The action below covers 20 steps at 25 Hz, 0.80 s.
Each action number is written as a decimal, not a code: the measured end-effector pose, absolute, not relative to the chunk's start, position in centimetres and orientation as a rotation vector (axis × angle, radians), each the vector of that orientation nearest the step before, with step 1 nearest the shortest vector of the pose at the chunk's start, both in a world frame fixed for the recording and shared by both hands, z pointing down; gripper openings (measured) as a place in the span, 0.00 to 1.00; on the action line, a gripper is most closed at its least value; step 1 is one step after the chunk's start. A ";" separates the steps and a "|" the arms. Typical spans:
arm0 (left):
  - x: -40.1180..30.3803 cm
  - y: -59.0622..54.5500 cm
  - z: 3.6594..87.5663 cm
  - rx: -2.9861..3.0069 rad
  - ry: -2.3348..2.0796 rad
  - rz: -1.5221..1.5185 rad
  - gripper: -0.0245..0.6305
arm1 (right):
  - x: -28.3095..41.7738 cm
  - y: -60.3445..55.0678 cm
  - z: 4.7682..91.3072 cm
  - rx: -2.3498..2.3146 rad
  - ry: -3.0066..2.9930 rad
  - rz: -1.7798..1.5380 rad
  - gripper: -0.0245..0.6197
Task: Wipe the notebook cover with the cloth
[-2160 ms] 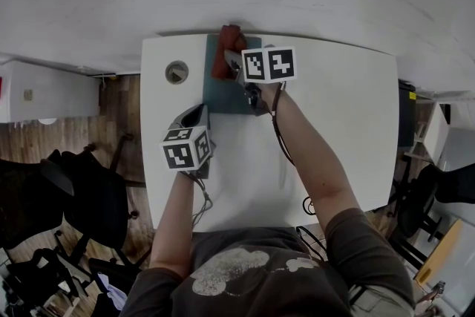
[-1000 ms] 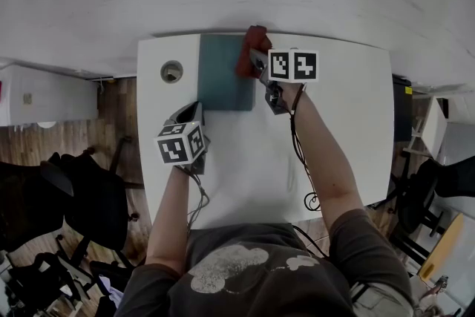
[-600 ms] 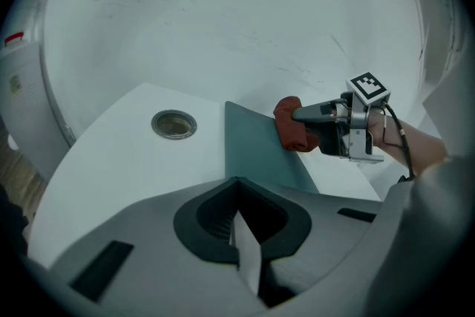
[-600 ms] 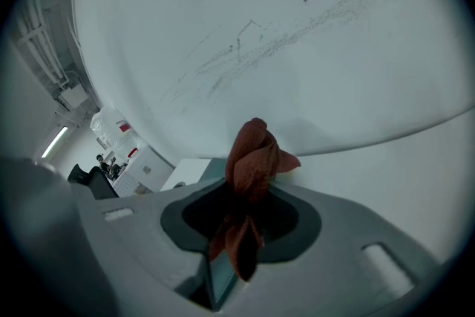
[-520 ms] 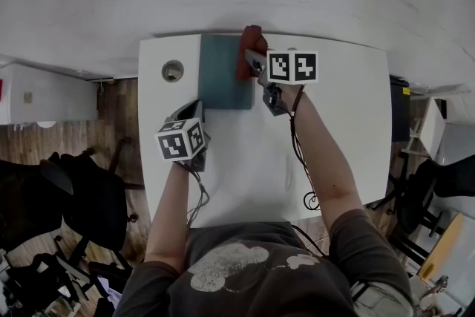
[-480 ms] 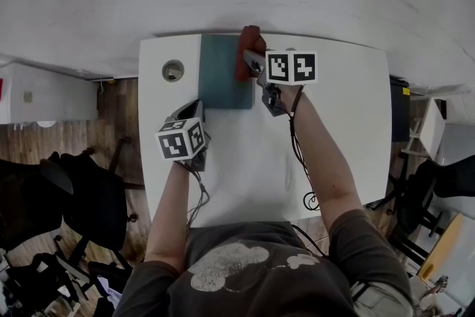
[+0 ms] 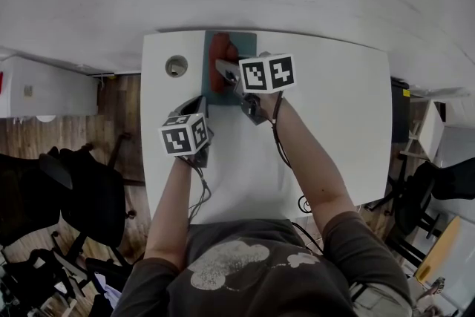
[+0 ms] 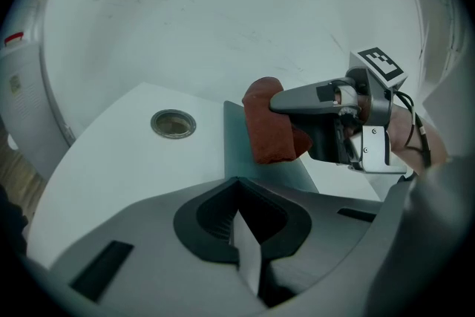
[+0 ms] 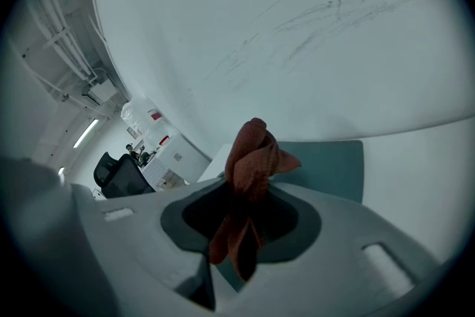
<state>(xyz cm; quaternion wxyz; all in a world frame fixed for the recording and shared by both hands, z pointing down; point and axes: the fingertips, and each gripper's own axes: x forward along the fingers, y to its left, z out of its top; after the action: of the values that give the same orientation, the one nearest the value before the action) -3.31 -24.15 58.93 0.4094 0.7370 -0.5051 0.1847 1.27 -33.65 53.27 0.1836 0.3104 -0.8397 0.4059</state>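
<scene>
A teal notebook (image 7: 239, 53) lies flat at the far edge of the white table (image 7: 334, 122). My right gripper (image 7: 221, 67) is shut on a bunched red cloth (image 7: 220, 56), which rests on the left part of the cover. The right gripper view shows the cloth (image 9: 251, 159) hanging from the jaws over the notebook (image 9: 326, 167). My left gripper (image 7: 200, 103) is shut, its tip at the notebook's near left corner; I cannot tell if it touches. From the left gripper view, the cloth (image 8: 267, 131) and right gripper (image 8: 276, 106) sit on the notebook (image 8: 249, 159) just ahead.
A round cable hole (image 7: 177, 66) is in the table left of the notebook, also visible as the hole (image 8: 173, 123). A white wall rises right behind the table's far edge. A black office chair (image 7: 89, 197) stands to the left of the table. A cable (image 7: 304, 203) lies near the front.
My right gripper has slid the cloth leftward across the cover, from the notebook's right edge to its left part. The left gripper has stayed near the near left corner.
</scene>
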 end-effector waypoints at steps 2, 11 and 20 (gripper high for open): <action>-3.3 -24.1 58.9 1.857 -1.271 0.463 0.04 | 0.3 -33.3 53.7 0.860 -2.359 1.139 0.20; -3.3 -24.3 59.0 1.858 -1.263 0.457 0.04 | -1.3 -33.0 55.6 0.840 -2.316 1.103 0.20; -3.5 -24.2 59.0 1.854 -1.275 0.453 0.04 | 0.1 -33.3 56.4 0.892 -2.278 1.091 0.21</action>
<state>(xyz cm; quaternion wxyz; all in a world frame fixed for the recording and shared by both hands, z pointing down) -3.48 -24.21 59.01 0.4109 0.7364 -0.5065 0.1798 0.13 -33.31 56.42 0.2291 0.3242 -0.8278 0.3965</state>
